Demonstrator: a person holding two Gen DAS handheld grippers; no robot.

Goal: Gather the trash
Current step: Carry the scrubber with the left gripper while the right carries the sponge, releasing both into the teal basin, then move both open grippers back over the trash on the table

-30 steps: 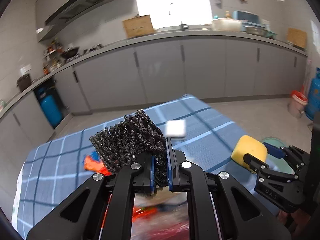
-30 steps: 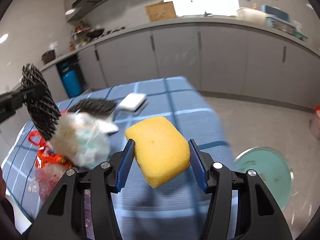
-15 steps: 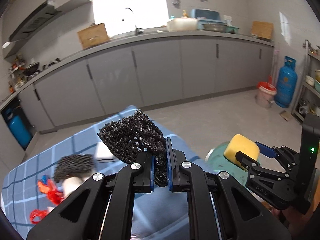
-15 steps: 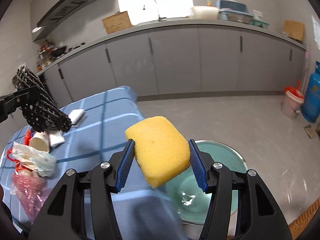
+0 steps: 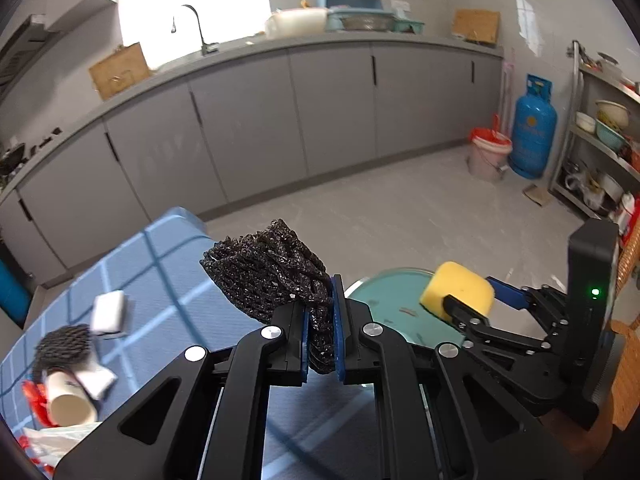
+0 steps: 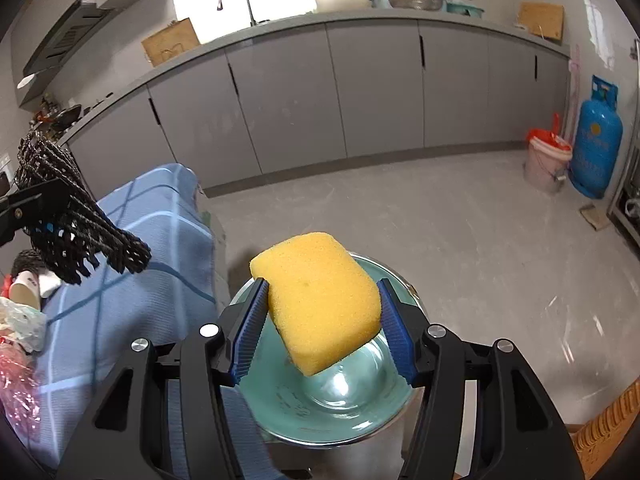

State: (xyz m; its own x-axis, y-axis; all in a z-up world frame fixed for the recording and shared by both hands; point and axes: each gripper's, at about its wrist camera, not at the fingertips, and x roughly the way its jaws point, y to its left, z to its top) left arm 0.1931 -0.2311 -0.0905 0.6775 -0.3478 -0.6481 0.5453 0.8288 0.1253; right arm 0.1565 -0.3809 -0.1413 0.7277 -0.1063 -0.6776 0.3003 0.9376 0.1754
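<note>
Grippers both carry trash: left gripper (image 5: 321, 334) pinches a black mesh scrubber (image 5: 268, 276); right gripper (image 6: 320, 332) clamps a yellow sponge (image 6: 318, 306). Both have swung away from the blue checked table (image 5: 160, 264) within the last second and now hang over the teal-lidded bin (image 6: 320, 412), so dropping looks next. More litter remains on the table. No readable writing.

Home kitchen: long grey cabinets (image 6: 360, 92) under a worktop, tap (image 6: 236, 0) by a bright window, range hood (image 6: 60, 40), blue gas cylinder (image 6: 596, 140), dish tubs (image 5: 352, 12).
</note>
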